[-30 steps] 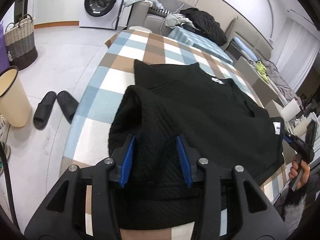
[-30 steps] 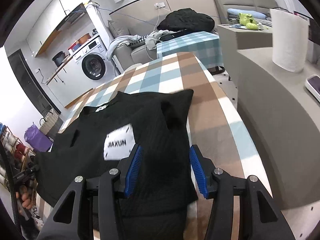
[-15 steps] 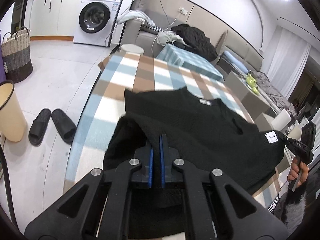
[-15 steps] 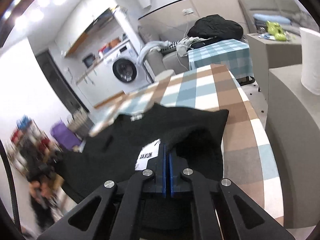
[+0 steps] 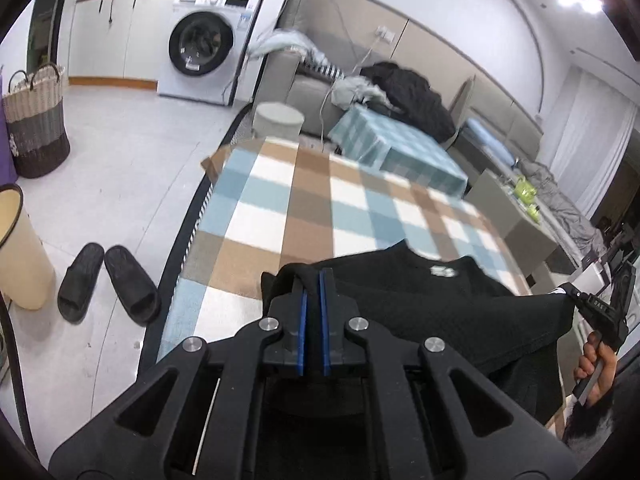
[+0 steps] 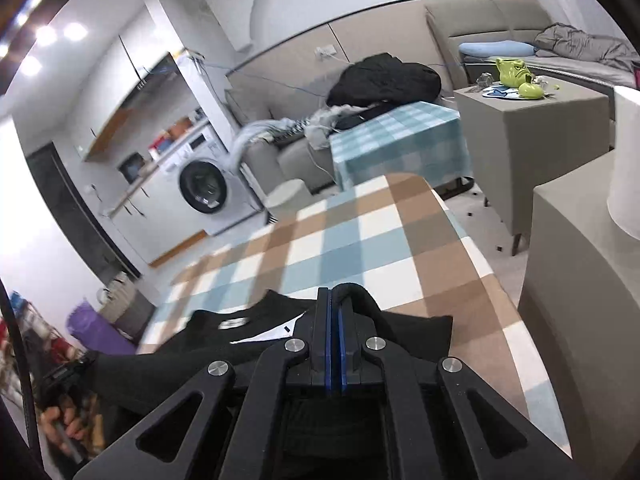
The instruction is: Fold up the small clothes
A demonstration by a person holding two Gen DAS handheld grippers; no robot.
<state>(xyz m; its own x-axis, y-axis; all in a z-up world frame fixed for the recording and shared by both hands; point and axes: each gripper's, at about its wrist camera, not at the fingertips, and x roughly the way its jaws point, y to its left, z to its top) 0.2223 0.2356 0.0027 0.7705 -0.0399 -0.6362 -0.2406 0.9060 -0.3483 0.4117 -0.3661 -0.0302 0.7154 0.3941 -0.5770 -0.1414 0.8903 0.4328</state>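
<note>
Across mid-frame, a checked table [image 5: 320, 208] in a living room — one washer [image 5: 202, 46] upper left, one basket [image 5: 36, 120], one bin [image 5: 16, 252], two slippers [image 5: 106, 280] at left. One black top [image 5: 440, 300] at lower centre, lifted off the table. Left gripper [image 5: 313, 280] pinches its edge, blue pads nearly together; right gripper [image 6: 333, 300] likewise — both clamped on cloth.

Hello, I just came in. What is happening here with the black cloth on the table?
A person is folding a small black top on a table with a checked cloth. Each hand holds a gripper. The left gripper and the right gripper each have their jaws shut on one edge of the top, and it hangs stretched between them, with its collar end over the table. The fold is not yet laid down.
</note>
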